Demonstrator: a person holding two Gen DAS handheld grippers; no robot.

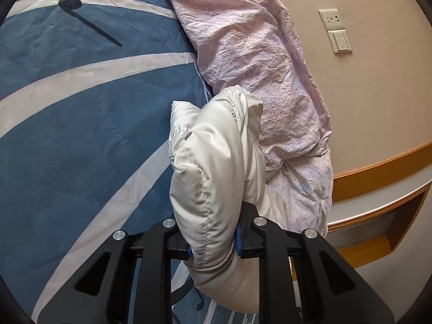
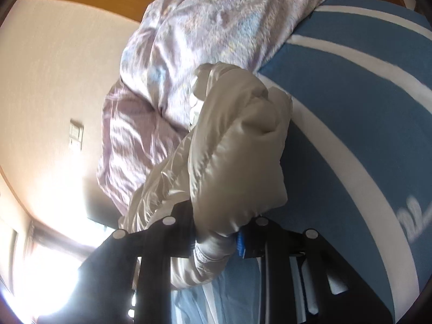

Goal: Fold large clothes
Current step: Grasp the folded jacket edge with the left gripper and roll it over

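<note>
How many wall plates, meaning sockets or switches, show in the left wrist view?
2. A cream socket plate sits high on the beige wall; a cream switch plate sits directly below it. Others may hide behind the crumpled lilac quilt.

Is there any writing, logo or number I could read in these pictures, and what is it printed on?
None can be read.
White puffer jacket: small stitched or printed mark near its upper left fold, too small to read.
Blue bedsheet: white script-like marking at the right edge of the right view, blurred and cut off.
Wall socket and switch panel: no legible lettering.
</note>
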